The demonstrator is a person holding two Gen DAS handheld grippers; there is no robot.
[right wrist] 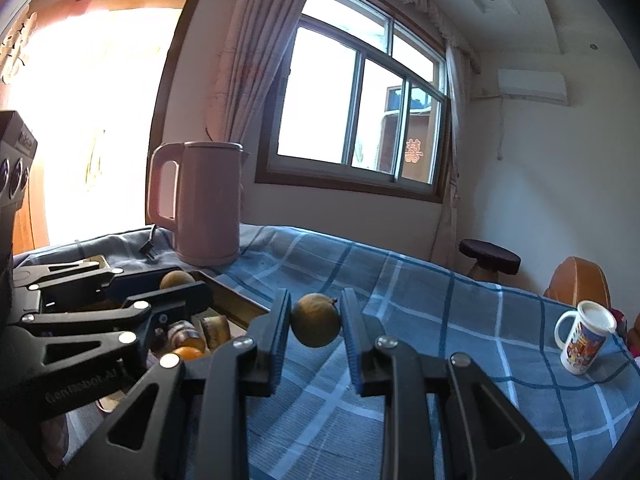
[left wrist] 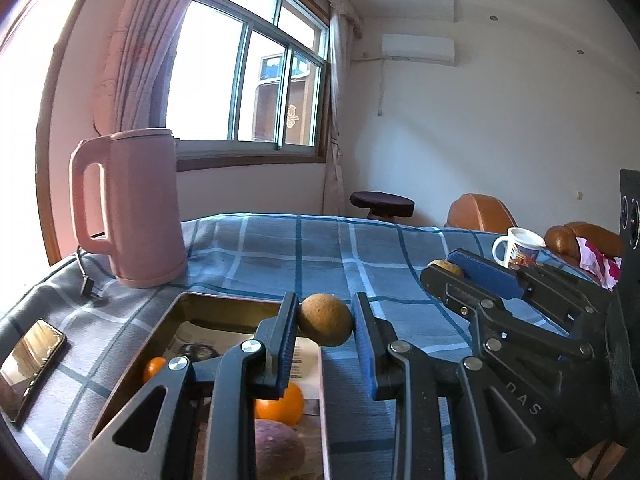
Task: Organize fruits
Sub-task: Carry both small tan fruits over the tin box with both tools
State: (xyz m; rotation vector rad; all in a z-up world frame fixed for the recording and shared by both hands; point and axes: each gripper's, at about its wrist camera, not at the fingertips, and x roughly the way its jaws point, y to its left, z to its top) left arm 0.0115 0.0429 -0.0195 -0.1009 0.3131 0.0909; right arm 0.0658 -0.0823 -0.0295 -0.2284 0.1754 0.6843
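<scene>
Here, each tool pinches a small round brown fruit at its widest part: left tool (left wrist: 325, 326) w/ fruit (left wrist: 325, 320), right tool (right wrist: 316, 322) w/ fruit (right wrist: 316, 320), held above tabletop (left wrist: 280, 248) near tray (left wrist: 168, 316). Judged light, firm, liable to roll.

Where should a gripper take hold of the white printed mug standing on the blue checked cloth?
Grip the white printed mug across its body or rim, coming from the side away from its loop handle, which points left in the right wrist view. It stands upright with clear cloth around it, so a level or slightly downward approach should work. Both grippers are full now, each shut on a round brown fruit.
</scene>
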